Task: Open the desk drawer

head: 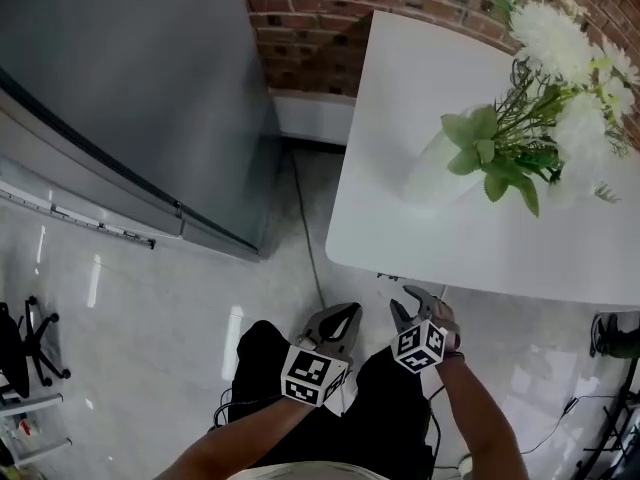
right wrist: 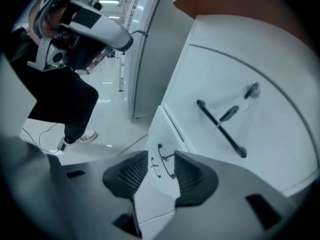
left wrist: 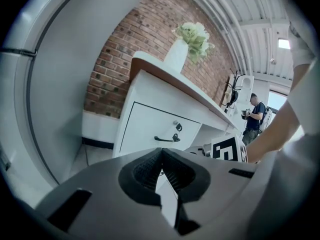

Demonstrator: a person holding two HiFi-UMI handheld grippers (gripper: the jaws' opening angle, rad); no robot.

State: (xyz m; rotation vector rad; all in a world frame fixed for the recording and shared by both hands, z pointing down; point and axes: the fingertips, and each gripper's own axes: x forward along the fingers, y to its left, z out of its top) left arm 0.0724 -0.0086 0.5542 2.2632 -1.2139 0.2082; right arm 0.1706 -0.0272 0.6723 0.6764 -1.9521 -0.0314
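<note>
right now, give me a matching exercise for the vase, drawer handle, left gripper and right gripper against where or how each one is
Things:
1. vase
2. drawer handle
3. left gripper
4. right gripper

Place or state:
a. open, holding nothing
b. standing on the desk
c. shut, empty
d. on the closed drawer

Pairs: 1-b; 2-d; 3-c; 4-a

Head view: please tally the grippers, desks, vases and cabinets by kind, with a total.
Grippers: 2 (left gripper, right gripper)
White desk: 1
Vase of flowers: 1
Grey cabinet: 1
Total: 5
</note>
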